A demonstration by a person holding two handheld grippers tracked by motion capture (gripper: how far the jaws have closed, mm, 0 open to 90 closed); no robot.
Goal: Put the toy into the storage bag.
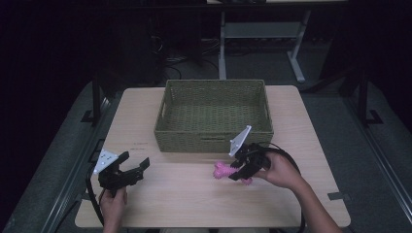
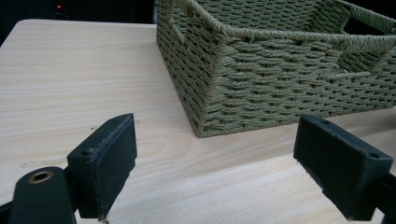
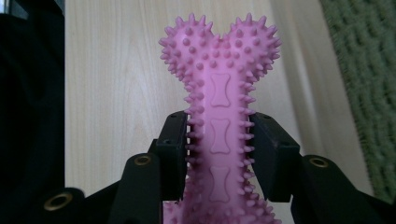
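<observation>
A pink spiky bone-shaped toy [image 3: 219,93] is clamped by its shaft between the black jaws of my right gripper [image 3: 219,140], which is shut on it. In the high view that right gripper [image 1: 242,170] holds the pink toy [image 1: 222,170] just above the wooden table [image 1: 194,204], in front of the green woven basket [image 1: 214,114]. My left gripper [image 1: 133,167] sits at the table's front left with its jaws wide apart and nothing between them. The left gripper view looks between its pads [image 2: 105,163] at the basket's corner [image 2: 261,88].
The basket is empty and stands at the back middle of the table. Bare wood lies between the two grippers. Beyond the table, a dark floor with a desk frame [image 1: 257,34] and cables.
</observation>
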